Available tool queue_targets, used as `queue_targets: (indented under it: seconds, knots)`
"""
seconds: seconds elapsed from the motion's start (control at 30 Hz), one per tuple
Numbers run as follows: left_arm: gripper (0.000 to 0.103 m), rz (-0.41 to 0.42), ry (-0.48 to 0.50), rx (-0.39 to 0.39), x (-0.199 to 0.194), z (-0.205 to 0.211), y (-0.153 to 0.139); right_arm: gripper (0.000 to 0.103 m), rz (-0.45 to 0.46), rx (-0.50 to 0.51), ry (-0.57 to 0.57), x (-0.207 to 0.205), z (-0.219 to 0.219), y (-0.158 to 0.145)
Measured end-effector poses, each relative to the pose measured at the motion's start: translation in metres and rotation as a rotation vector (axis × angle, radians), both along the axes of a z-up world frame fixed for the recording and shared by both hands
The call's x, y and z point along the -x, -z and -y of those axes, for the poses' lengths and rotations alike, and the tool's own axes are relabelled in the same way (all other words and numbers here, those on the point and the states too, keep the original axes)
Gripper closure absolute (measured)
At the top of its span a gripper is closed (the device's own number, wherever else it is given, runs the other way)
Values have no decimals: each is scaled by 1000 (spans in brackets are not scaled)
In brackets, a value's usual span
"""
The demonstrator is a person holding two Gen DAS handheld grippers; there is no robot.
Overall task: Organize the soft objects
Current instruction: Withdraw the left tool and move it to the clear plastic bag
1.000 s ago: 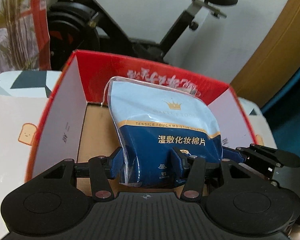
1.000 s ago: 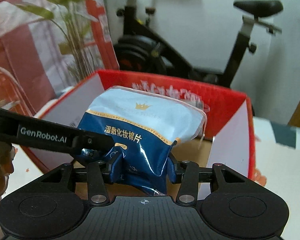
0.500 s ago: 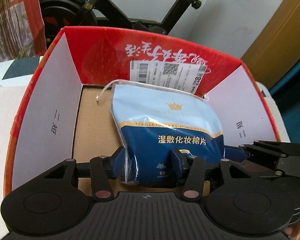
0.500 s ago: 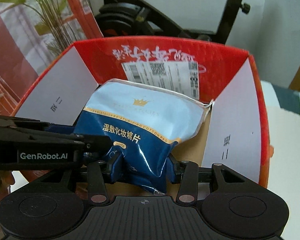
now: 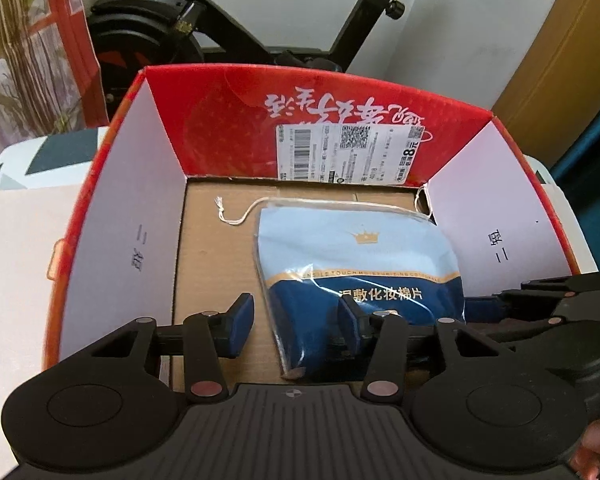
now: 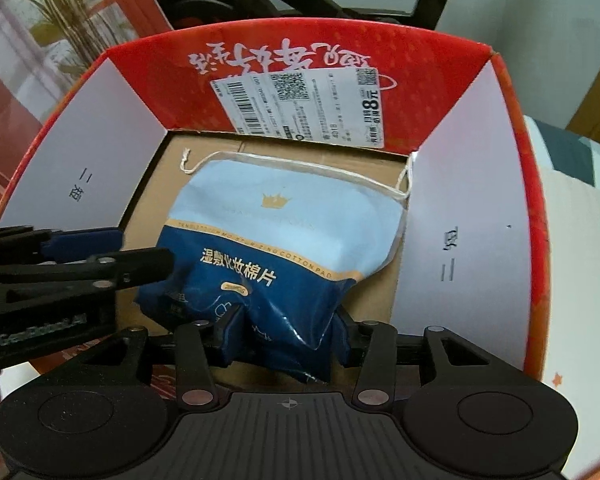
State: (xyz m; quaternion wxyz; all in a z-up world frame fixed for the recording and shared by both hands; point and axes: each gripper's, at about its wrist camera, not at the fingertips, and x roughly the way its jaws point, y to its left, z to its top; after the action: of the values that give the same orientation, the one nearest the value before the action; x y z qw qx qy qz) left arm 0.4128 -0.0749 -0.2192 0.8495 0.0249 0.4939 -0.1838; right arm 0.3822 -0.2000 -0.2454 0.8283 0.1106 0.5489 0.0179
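The blue-and-white bag of cotton pads [image 6: 288, 240] is lying inside the red cardboard box [image 5: 220, 120], toward its right wall, drawstring trailing over the brown floor. The right gripper [image 6: 288, 340] is pinching the bag's crumpled dark lower corner — both pads are pressing into the plastic. The left gripper [image 5: 296, 324] is standing open beside the bag's left edge; its left finger [image 5: 240, 324] is clear of the bag, while the right one is sitting against the blue front, though contact there is hard to judge. Its jaws have just been narrowing. A white shipping label [image 5: 348, 152] is sticking to the back wall.
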Motion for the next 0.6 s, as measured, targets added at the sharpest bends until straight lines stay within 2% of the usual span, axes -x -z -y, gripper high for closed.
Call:
queue_targets:
  seconds: [0.13,0.2,0.33,0.4,0.6]
  knots:
    - [54,54,7,-7,11,-7,-13,50,32,3,30,9,0,-9]
    - [54,82,10,3,18,-11,-21,40,78,8,22,17,-3,-20]
    - [53,138,22,49,43,-23,-39,39,174,48,-11,42,-9,-40]
    - [53,172,9,50,58,-29,-45,39,241,49,-16,61,-11,-49]
    - [53,301,-35,59,116,-54,-55,39,522,-3,-10,131,-14,-66]
